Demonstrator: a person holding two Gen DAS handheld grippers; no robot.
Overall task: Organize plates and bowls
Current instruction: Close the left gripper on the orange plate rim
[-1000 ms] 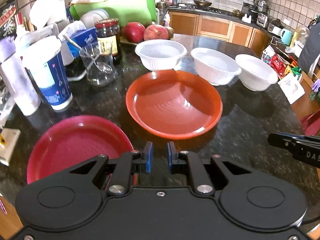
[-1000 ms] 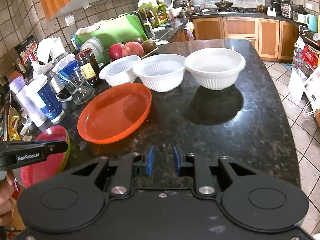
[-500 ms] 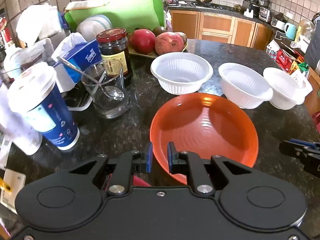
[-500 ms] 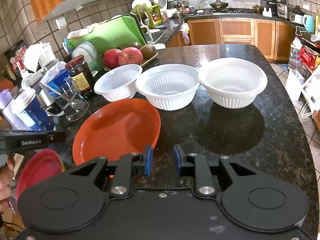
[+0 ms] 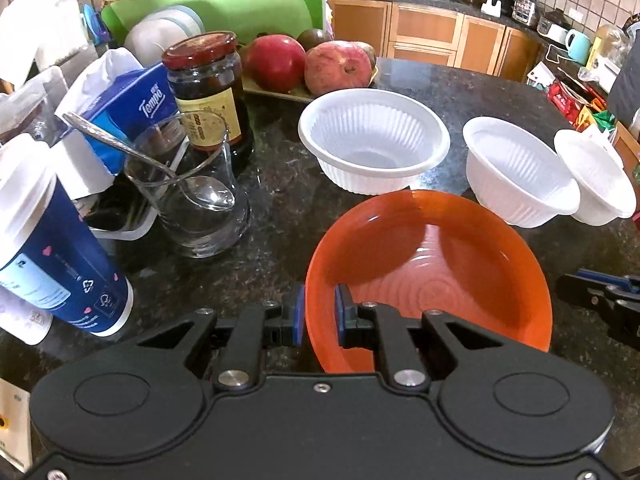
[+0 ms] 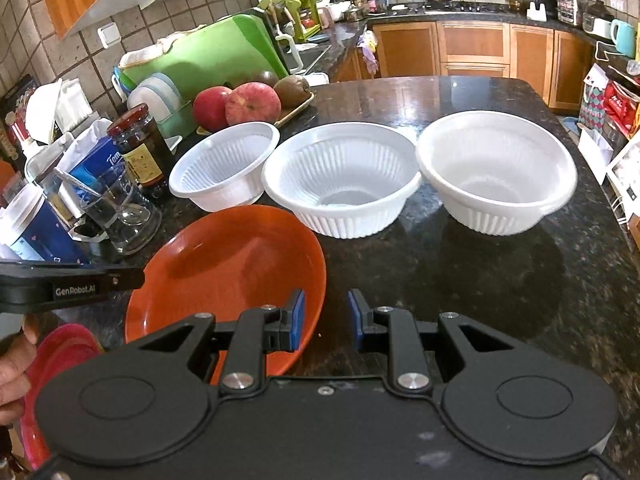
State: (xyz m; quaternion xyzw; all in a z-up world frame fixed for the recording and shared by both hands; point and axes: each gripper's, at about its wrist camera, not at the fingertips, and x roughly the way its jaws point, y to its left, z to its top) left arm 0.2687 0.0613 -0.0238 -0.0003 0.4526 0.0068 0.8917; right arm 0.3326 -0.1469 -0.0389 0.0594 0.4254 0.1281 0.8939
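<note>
Both grippers moved forward; left gripper (image 5: pixel 318 312) now straddles the orange plate (image 5: pixel 432 264) near rim on the counter (image 6: pixel 460 280), jaws narrow, grip uncertain. Right gripper (image 6: pixel 326 316) empty, slightly parted. Next: clamp rim, stack onto red plate (image 6: pixel 60 356)

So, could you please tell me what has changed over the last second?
Both tools moved forward over the counter: the left tool now reaches the orange plate's near rim, and the right tool reaches its right edge. Nothing was gripped or released. The plate and the three white bowls stayed put.
</note>
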